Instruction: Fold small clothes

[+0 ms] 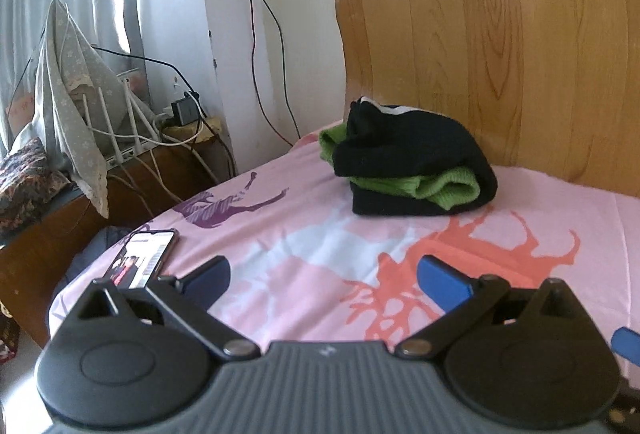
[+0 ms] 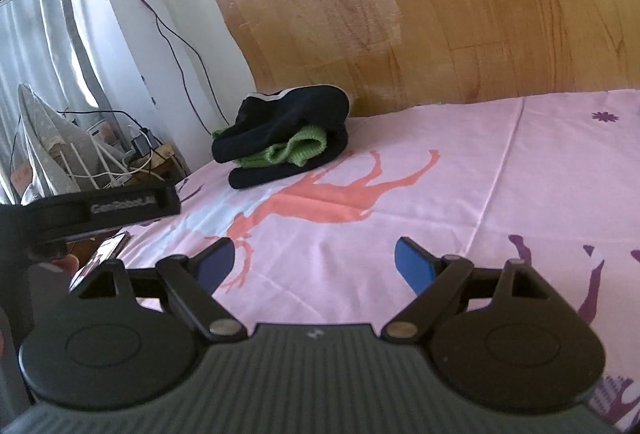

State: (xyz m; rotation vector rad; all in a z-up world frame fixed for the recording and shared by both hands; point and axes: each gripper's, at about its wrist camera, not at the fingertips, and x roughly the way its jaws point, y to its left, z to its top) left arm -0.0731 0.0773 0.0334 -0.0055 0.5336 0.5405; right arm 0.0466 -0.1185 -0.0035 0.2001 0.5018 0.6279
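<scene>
A folded black and green knitted garment (image 1: 416, 162) lies on the pink bed sheet (image 1: 304, 218) near the wooden headboard; it also shows in the right wrist view (image 2: 284, 138). My left gripper (image 1: 324, 274) is open and empty, hovering over the sheet well short of the garment. My right gripper (image 2: 314, 262) is open and empty too, over the sheet in front of the garment. The left gripper's body (image 2: 100, 210) shows at the left of the right wrist view.
A phone (image 1: 144, 254) with a lit screen lies at the bed's left edge. A wooden headboard (image 1: 500, 34) stands behind the bed. A bedside table (image 1: 132, 162) at the left holds cables, a router and a cloth-covered object.
</scene>
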